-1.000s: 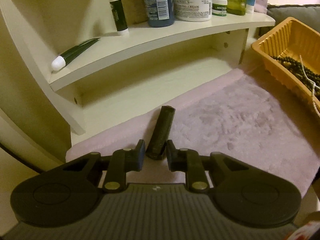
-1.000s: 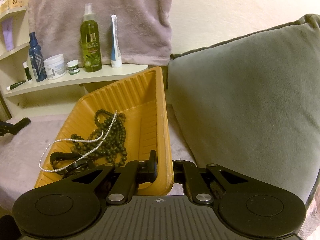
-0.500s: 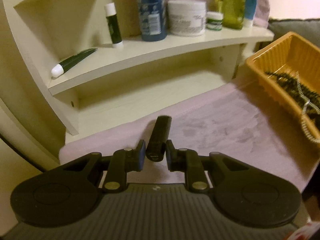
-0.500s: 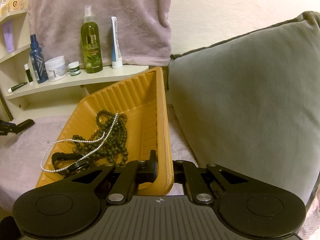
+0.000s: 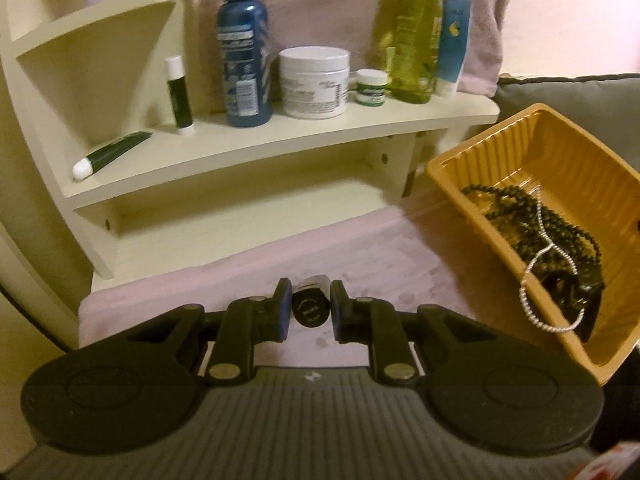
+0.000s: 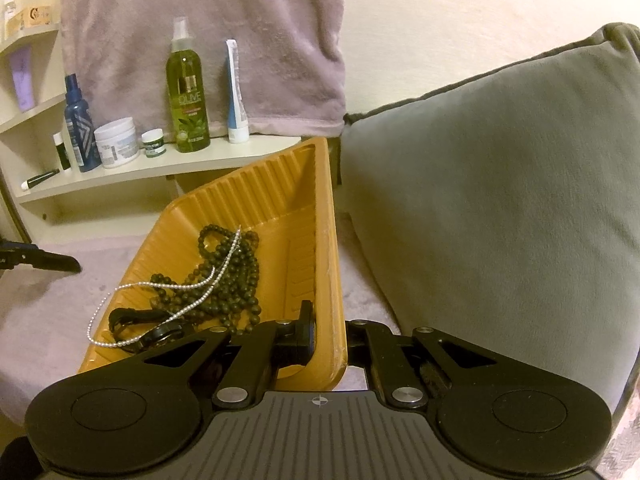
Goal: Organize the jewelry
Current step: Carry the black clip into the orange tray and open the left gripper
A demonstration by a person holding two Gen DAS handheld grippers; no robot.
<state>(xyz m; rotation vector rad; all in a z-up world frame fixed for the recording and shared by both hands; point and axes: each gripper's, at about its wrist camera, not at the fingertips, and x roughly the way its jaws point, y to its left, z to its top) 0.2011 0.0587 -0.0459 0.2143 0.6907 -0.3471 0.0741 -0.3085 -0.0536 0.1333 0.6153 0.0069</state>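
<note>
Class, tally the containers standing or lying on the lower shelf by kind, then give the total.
Bottles: 2 (blue, green)
Jars: 2 (large, small)
Tubes: 2 (blue-white, dark green)
Sticks: 1
Total: 7

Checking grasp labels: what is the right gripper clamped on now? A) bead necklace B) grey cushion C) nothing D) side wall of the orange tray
D: the right gripper has one finger inside and one outside the orange tray, shut on its side wall; the dark beads lie loose in the tray.
</note>
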